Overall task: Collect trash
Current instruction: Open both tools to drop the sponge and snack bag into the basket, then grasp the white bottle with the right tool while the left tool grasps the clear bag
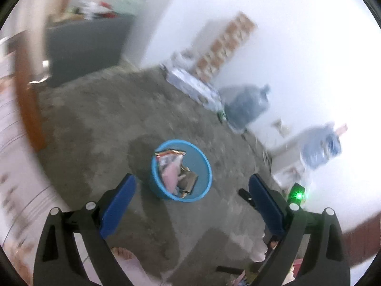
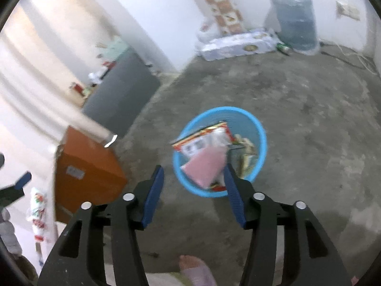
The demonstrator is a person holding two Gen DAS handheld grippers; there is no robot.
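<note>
Blue bin [image 2: 258, 128] of crumpled wrappers [image 2: 204, 143]

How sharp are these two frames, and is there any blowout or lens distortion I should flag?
Left wrist view: heavy motion smear, white wall blown out, blue bin fairly readable. Right wrist view: milder blur, water jug and bin legible, curtain side overexposed. Both show fisheye bending and dark corners.

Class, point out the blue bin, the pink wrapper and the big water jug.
blue bin [image 2: 258, 128], right wrist view, on its rim.
pink wrapper [image 2: 207, 166], right wrist view, its flat middle.
water jug [image 2: 295, 16], right wrist view, its body.
</note>
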